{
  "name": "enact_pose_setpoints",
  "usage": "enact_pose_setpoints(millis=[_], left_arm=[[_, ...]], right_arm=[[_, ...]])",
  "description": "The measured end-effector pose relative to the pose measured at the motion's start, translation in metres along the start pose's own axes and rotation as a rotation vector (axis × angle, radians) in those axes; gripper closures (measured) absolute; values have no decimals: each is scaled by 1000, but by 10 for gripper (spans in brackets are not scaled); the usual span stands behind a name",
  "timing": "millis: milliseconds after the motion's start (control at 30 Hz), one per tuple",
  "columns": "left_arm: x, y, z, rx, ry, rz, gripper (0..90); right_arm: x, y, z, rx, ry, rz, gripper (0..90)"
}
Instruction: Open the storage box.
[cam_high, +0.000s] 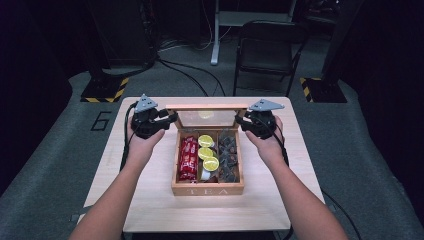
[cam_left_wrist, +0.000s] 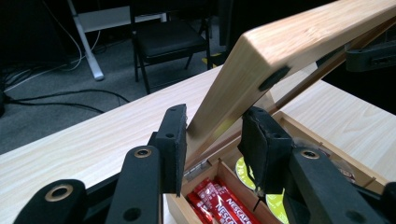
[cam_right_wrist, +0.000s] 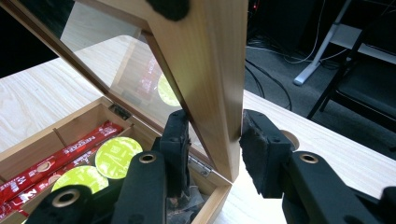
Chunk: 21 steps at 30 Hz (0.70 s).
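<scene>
A wooden tea box (cam_high: 207, 190), marked "TEA" on its front wall, was seen near the middle of the tabletop (cam_high: 150, 200), with its glass-paned lid (cam_high: 207, 107) raised on its rear hinges to a steep tilt. The lid's two side rails were straddled by the tongs, one pair at each end.

In the left gripper view, the left tongs (cam_left_wrist: 212, 140) were set around the lid's left wooden rail (cam_left_wrist: 261, 60). The jaws were parted moderately: the left jaw appeared to touch the rail's face, while a slight gap was seen between the wood and the right jaw. Whether the rail was actually pinched could not be told.

In the right gripper view, the right tongs (cam_right_wrist: 215, 140) were placed about the lid's right rail (cam_right_wrist: 210, 79). The left jaw was seen partly behind the glass pane, close against the frame, and the right jaw was just at the rail's outer edge; a firm clench could not be confirmed there either.

Inside the box, three compartments were filled: red Nescafe sachets (cam_high: 188, 157) at the left, green-topped pods (cam_high: 206, 151) in the middle and dark wrapped items (cam_high: 229, 155) at the right.

In the high view, both grippers were held by a person's hands at the box's rear corners, the forearms reaching in from the near edge. A black folding chair (cam_high: 267, 50) was seen on the floor beyond the tabletop.
</scene>
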<state>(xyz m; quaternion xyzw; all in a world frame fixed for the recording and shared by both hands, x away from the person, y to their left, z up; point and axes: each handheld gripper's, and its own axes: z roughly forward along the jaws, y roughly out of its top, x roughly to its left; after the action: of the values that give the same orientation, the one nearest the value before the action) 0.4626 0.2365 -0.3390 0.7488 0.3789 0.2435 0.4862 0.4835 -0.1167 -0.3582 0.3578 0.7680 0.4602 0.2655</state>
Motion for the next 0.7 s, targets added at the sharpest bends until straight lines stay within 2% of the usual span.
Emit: enact_pose_setpoints(millis=[167,400,600,700], left_arm=[[2,-3,8,24,12,10,614],[8,-4,12,22,-10,9,615],[9,-1,14,20,-3,3,619],[10,-1,15,14,1,-3,619]], right_arm=[[0,2,1,2,-5,7,622],[-2,2,3,-4,-7,3,623],[-7,0,7,-3,9,36,590],[-9,-1,10,4,13,34,589]])
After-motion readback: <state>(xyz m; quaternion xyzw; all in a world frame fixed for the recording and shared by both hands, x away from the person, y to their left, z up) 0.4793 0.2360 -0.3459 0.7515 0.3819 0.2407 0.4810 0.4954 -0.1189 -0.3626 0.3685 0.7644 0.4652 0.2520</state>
